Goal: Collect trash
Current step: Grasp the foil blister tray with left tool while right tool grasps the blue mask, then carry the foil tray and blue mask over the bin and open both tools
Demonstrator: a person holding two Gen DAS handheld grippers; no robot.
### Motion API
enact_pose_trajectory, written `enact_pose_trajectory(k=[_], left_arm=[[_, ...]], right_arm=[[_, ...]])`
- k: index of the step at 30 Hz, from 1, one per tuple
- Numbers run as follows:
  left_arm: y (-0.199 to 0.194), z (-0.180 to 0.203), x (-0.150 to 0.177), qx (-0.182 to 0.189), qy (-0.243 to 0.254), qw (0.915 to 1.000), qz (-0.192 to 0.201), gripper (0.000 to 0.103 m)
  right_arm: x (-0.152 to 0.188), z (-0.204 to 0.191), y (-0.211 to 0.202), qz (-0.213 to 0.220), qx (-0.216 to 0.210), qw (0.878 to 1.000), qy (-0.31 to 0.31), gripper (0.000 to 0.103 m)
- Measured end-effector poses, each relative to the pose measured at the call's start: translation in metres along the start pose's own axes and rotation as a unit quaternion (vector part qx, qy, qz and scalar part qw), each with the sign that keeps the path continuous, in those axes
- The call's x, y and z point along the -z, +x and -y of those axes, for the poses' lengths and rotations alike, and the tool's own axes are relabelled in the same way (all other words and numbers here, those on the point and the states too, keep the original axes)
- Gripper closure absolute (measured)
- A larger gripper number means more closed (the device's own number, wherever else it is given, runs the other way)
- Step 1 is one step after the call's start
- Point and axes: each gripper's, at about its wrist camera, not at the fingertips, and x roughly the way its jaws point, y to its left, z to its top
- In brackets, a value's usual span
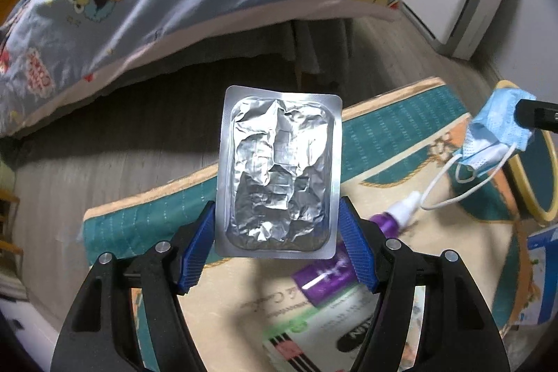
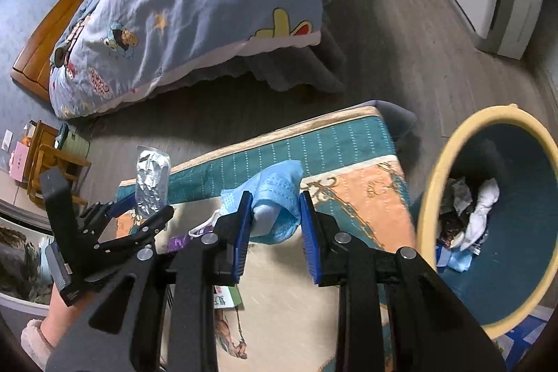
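Your left gripper (image 1: 277,232) has its jaws clamped on a crinkled silver foil blister pack (image 1: 279,169). The blue pads press against the pack's two long edges near its lower end, and most of the pack stands up beyond the fingertips, lifted clear of the rug (image 1: 383,128) below.

Your right gripper (image 2: 275,225) has its jaws closed on a crumpled blue face mask (image 2: 275,194). The bunched fabric sits squeezed between the two blue pads and spills out above them. In the left wrist view the mask's white ear loops hang down loose beneath it.

On the rug, just under the left gripper, lies a purple tube with a white cap (image 1: 394,215), partly on top of a printed paper bag (image 1: 314,326).

To the right of your right gripper stands a round bin (image 2: 429,197) with a yellow rim and a dark blue inside; crumpled white and dark scraps (image 2: 467,215) lie at its bottom. The mask is near the bin's rim but not over its opening.
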Motion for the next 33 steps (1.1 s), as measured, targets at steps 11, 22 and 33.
enact_pose_trajectory(k=[11,22,33], left_arm=[[-0.042,0.053,-0.005,0.026,0.041,0.9979,0.042,0.034],[-0.063,0.147,-0.010,0.068,0.109,0.9893,0.069,0.034],[-0.056,0.229,-0.003,0.103,0.162,0.9793,0.064,0.033]], right_arm=[[0.010,0.032,-0.045,0.037,0.028,0.999,0.007,0.076],[0.016,0.103,-0.100,0.082,0.092,0.992,0.038,0.076],[0.029,0.169,-0.106,0.071,0.153,0.982,0.086,0.076]])
